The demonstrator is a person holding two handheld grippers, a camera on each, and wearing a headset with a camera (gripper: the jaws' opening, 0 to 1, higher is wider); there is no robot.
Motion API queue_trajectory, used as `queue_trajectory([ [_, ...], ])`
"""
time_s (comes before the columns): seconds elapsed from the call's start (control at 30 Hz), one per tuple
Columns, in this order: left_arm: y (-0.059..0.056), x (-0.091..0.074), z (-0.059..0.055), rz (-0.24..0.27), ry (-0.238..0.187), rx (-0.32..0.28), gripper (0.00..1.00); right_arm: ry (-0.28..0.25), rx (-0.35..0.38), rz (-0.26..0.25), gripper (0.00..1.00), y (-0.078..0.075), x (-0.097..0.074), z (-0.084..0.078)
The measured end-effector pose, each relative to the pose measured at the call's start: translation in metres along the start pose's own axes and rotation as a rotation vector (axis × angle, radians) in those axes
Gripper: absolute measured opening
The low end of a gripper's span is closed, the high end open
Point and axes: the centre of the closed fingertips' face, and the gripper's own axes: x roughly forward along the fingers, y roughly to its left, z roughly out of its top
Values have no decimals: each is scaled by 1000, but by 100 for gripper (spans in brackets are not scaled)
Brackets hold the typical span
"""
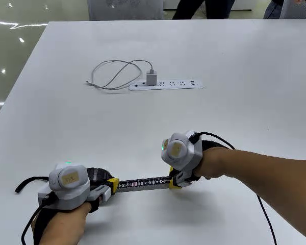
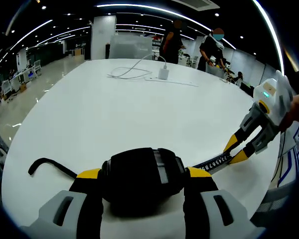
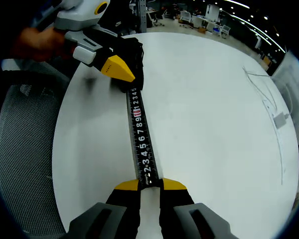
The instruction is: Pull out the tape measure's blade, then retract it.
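A black tape measure case (image 2: 139,177) rests on the white table, and my left gripper (image 2: 142,174) is shut on it at the near left (image 1: 99,191). Its black blade (image 1: 143,182) with white numbers runs flat to the right, pulled out about a hand's length. My right gripper (image 1: 174,181) is shut on the blade's end (image 3: 148,181). In the right gripper view the blade (image 3: 139,134) stretches away to the case (image 3: 127,52). In the left gripper view the right gripper (image 2: 239,149) holds the blade tip at the right. A black wrist strap (image 2: 47,164) trails left from the case.
A white power strip (image 1: 166,84) with a plugged-in charger (image 1: 151,78) and a coiled white cable (image 1: 115,74) lies mid-table, beyond the grippers. People stand past the table's far edge (image 2: 189,42). A grey mesh chair (image 3: 20,149) sits beside the near edge.
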Motion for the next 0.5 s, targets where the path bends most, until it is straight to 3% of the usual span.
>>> queue_trajectory([
  [0.5,0,-1,0,2,-2,-1,62,-1,2,8,10,1,3,7],
])
